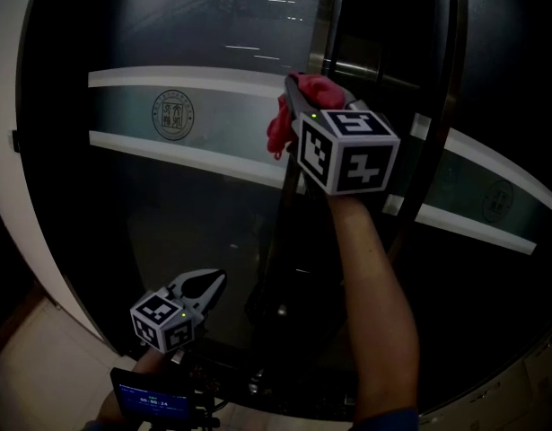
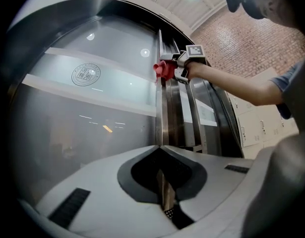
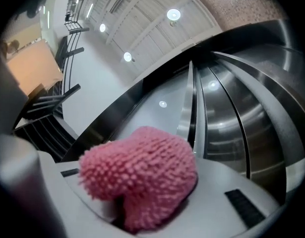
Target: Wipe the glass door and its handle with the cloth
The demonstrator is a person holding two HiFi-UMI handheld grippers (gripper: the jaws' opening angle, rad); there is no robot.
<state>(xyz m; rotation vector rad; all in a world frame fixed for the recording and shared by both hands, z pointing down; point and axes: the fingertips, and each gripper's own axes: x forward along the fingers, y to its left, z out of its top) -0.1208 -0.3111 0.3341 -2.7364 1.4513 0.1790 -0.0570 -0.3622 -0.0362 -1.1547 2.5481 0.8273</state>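
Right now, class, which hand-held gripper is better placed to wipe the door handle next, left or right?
Right. The right hand-held gripper is shut on the pink cloth, raised at the steel handle. The left hand-held gripper hangs low, shut and empty.

support: floor (pale) | on it: glass door, upright

I see a pink, nubbly cloth against the dark glass door, crossed by a pale frosted band with a round grey seal. The handle is silver. Cubes on my left gripper and right gripper show black-and-white squares.
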